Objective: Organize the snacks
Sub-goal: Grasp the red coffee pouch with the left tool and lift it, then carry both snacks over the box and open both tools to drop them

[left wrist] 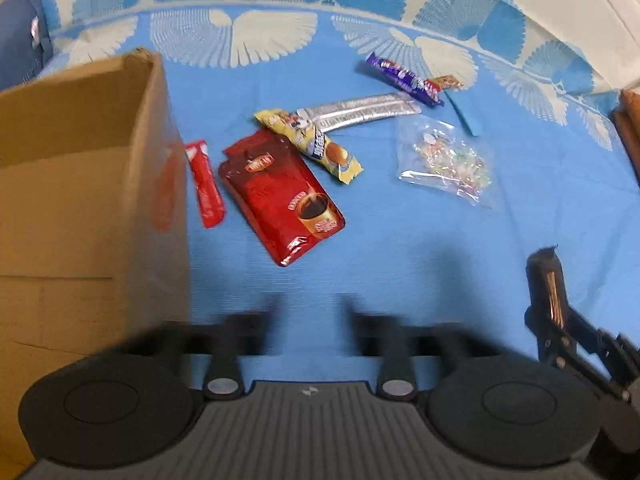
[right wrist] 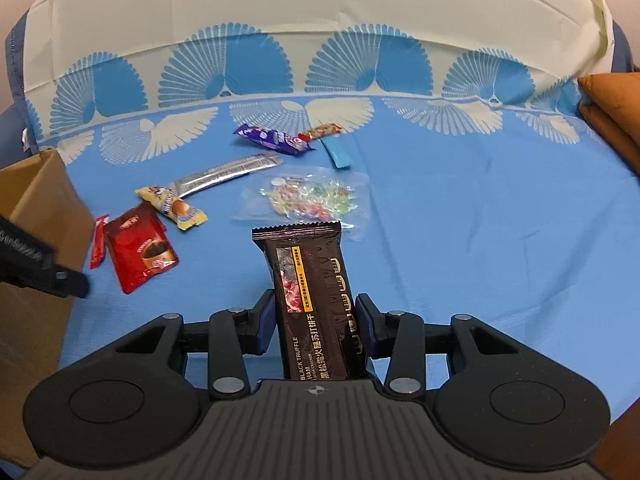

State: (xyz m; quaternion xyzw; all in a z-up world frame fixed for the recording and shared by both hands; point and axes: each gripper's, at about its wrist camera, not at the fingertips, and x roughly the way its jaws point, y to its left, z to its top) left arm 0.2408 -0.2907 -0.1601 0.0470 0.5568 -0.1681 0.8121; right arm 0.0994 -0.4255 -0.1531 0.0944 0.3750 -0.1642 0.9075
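My right gripper (right wrist: 316, 320) is shut on a dark brown cracker pack (right wrist: 316, 296) and holds it above the blue cloth; the pack also shows at the right edge of the left wrist view (left wrist: 550, 292). My left gripper (left wrist: 310, 320) is open and empty, blurred, just right of the open cardboard box (left wrist: 80, 184). On the cloth lie a red coffee pouch (left wrist: 280, 196), a red stick (left wrist: 206, 184), a yellow snack bar (left wrist: 310, 144), a silver stick (left wrist: 360, 110), a purple wrapper (left wrist: 404, 78) and a clear candy bag (left wrist: 446, 160).
A small blue strip (left wrist: 462, 114) lies by the purple wrapper. An orange cushion (right wrist: 612, 116) sits at the right edge. The patterned cloth (right wrist: 480, 220) rises at the back. The box also shows at the left of the right wrist view (right wrist: 36, 216).
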